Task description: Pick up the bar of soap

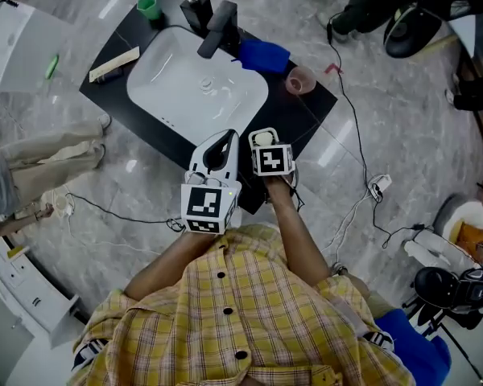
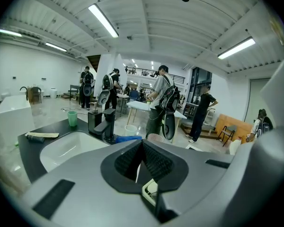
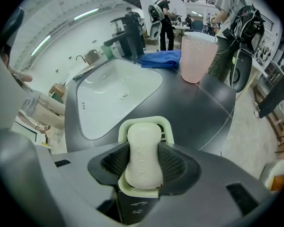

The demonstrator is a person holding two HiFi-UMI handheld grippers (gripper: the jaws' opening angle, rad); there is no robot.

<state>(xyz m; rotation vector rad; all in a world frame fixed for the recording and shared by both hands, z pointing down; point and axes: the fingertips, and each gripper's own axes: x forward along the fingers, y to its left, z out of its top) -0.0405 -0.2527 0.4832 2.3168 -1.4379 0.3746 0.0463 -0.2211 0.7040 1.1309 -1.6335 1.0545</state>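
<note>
A cream bar of soap [image 3: 144, 156] lies in a pale green soap dish [image 3: 164, 126] on the black counter [image 3: 199, 108], near its front edge. My right gripper [image 3: 144, 163] has its jaws pressed against both long sides of the bar, which still rests over the dish. In the head view the soap [image 1: 262, 138] shows just ahead of the right gripper [image 1: 264, 145]. My left gripper [image 1: 220, 153] hovers beside it to the left, over the sink's near rim. Its pads [image 2: 151, 163] meet with nothing between them, and a corner of the dish [image 2: 149, 189] shows below.
A white sink [image 1: 197, 87] fills the counter's middle, with a black faucet [image 1: 217, 26] behind it. A blue cloth [image 1: 264, 55] and pink cup [image 1: 300, 80] stand at the back right, a green cup [image 1: 148, 6] at the back left. Cables [image 1: 350, 215] trail over the floor.
</note>
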